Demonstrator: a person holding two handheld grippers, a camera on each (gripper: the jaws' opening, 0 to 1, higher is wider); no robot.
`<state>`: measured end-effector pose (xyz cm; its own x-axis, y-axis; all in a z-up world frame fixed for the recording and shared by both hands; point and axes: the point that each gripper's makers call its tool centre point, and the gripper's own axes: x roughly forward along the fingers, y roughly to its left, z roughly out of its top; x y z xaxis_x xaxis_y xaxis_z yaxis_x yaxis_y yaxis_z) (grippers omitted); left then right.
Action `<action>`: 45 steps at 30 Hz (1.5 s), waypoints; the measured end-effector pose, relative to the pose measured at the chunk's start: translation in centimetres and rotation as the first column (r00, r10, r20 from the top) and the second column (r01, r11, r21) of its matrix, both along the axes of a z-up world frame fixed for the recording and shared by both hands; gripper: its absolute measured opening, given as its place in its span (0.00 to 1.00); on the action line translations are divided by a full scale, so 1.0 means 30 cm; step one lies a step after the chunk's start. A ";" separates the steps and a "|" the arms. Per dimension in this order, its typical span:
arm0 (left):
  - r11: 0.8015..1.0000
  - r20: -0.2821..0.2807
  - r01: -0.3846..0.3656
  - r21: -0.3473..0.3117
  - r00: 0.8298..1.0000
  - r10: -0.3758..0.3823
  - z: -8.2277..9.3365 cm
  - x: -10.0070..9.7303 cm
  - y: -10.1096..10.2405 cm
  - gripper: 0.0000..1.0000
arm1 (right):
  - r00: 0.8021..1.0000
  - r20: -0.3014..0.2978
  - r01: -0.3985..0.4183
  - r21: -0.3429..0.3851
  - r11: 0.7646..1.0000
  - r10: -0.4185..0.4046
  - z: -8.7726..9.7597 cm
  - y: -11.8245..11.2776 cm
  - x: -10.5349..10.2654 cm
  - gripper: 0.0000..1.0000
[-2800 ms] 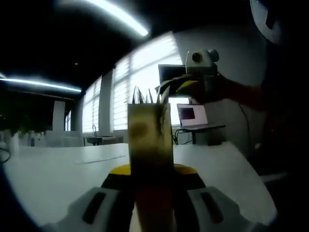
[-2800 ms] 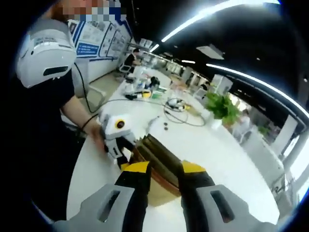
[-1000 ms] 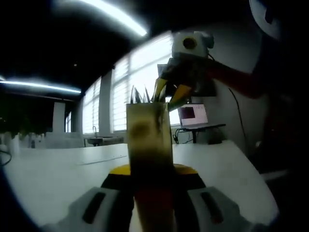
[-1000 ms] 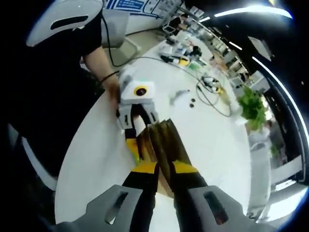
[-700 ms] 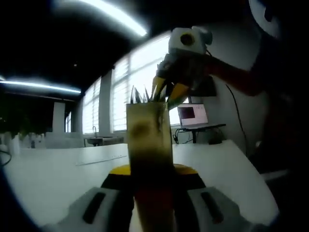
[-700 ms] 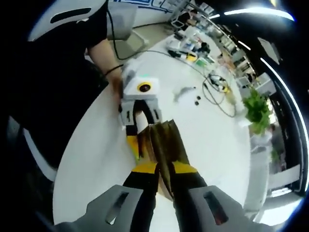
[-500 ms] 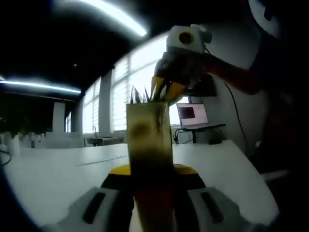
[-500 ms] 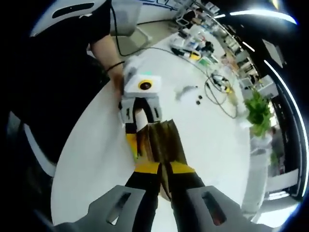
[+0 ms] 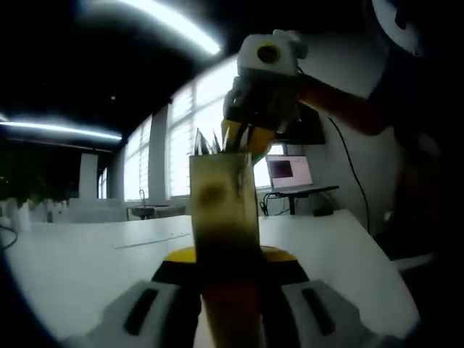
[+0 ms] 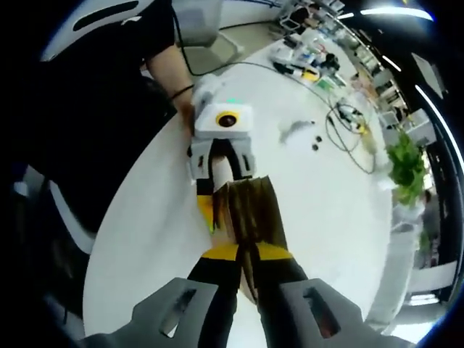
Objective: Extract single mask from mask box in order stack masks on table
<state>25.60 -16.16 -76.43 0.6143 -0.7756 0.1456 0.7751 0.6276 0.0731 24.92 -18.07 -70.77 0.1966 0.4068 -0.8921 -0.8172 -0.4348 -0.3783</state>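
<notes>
Brown mask box (image 10: 250,211) upright, open-topped, pale mask edges (image 9: 206,142) protruding.

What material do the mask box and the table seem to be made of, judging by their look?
Mask box: probably cardboard, brown and matt, with thin flaps standing up at its open top. Table: smooth white surface with a soft sheen, likely laminate or painted board; the pictures cannot settle which.
</notes>
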 end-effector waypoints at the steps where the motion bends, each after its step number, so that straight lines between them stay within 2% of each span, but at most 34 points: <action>1: 1.000 0.000 0.000 0.000 1.000 0.000 0.000 0.000 0.000 0.32 | 1.000 -0.002 -0.003 -0.009 1.000 0.003 -0.001 -0.001 -0.002 0.04; 9: 1.000 0.002 -0.002 0.002 1.000 0.002 0.000 0.002 0.001 0.32 | 0.998 -0.063 0.012 -0.070 0.997 -0.016 -0.006 -0.016 -0.003 0.04; 16: 1.000 0.007 -0.004 0.006 1.000 0.004 0.001 0.002 0.000 0.32 | 0.997 -0.081 0.009 -0.074 0.997 -0.015 -0.009 0.008 -0.007 0.01; 20: 1.000 0.009 -0.003 0.009 1.000 0.003 0.001 0.000 -0.003 0.32 | 0.995 -0.096 0.022 -0.048 0.999 -0.026 -0.010 0.011 -0.009 0.00; 28: 1.000 0.007 -0.004 0.008 1.000 0.004 0.000 0.001 -0.003 0.32 | 0.998 -0.065 0.006 -0.012 1.000 -0.006 -0.006 0.020 -0.016 0.00; 33: 1.000 0.007 -0.005 0.011 1.000 0.005 -0.001 0.001 -0.003 0.32 | 0.998 -0.068 0.019 0.020 1.000 -0.018 0.001 0.029 -0.018 0.00; 38: 1.000 0.009 -0.006 0.015 1.000 0.006 -0.002 0.002 -0.002 0.33 | 0.996 -0.080 0.049 0.090 0.995 -0.042 0.020 0.051 -0.015 0.00; 40: 1.000 0.011 -0.006 0.016 1.000 0.006 -0.003 0.003 -0.001 0.33 | 0.996 -0.074 0.052 0.113 0.992 -0.044 0.027 0.009 -0.015 0.00; 45: 1.000 0.012 -0.006 0.018 1.000 0.006 -0.004 0.005 0.001 0.33 | 0.997 -0.059 0.065 0.169 0.983 -0.055 0.044 -0.005 -0.011 0.00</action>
<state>25.75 -16.13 -76.55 0.6175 -0.7742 0.1393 0.7701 0.6310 0.0934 24.60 -18.22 -69.45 0.1791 0.5429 -0.8204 -0.8609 -0.3171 -0.3978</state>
